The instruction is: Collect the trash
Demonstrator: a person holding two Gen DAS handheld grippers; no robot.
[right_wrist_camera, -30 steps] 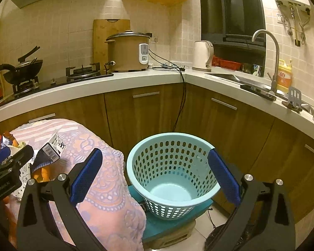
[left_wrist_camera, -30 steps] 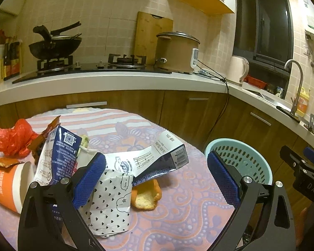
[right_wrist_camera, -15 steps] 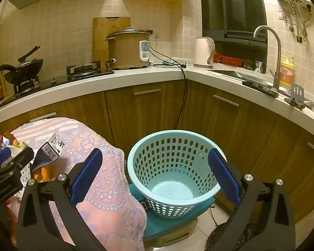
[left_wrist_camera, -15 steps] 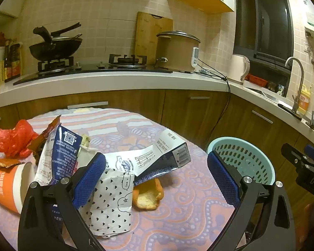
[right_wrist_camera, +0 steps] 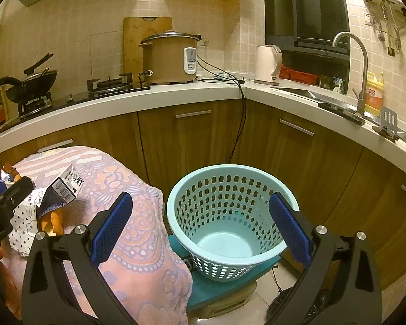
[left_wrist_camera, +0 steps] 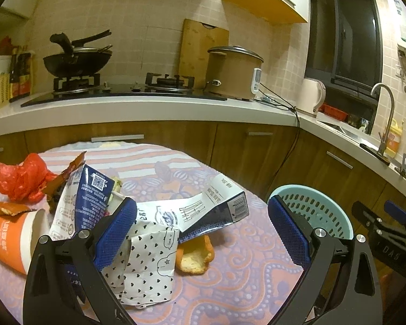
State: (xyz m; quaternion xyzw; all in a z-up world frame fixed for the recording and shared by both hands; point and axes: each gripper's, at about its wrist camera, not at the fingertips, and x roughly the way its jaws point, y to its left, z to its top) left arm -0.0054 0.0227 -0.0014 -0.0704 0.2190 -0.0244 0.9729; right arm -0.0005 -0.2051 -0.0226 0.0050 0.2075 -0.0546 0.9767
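Note:
Trash lies on a table with a pink patterned cloth [left_wrist_camera: 230, 279]: a flattened milk carton [left_wrist_camera: 203, 211], a heart-print paper bag [left_wrist_camera: 149, 265], an orange peel [left_wrist_camera: 195, 254], a blue-and-white packet [left_wrist_camera: 86, 200], an orange paper cup [left_wrist_camera: 10, 235] and a red plastic bag [left_wrist_camera: 19, 178]. My left gripper [left_wrist_camera: 201, 231] hovers open above the carton and peel, holding nothing. My right gripper [right_wrist_camera: 200, 222] is open and empty over a light blue perforated basket [right_wrist_camera: 230, 216], which stands on a teal stool [right_wrist_camera: 222, 289] right of the table. The carton [right_wrist_camera: 63, 187] also shows at the left of the right wrist view.
Wooden cabinets [right_wrist_camera: 192, 140] and a white counter [left_wrist_camera: 149, 108] run behind the table and basket. On the counter stand a wok [left_wrist_camera: 75, 62], a rice cooker [left_wrist_camera: 232, 73], a kettle [right_wrist_camera: 268, 65] and a sink tap [right_wrist_camera: 352, 73]. A black cable [right_wrist_camera: 241, 124] hangs down the cabinet front.
Both grippers have shifted only slightly; the views have drifted a little, with the basket sitting slightly further right in the left wrist view. Both stay open and the trash has not moved.

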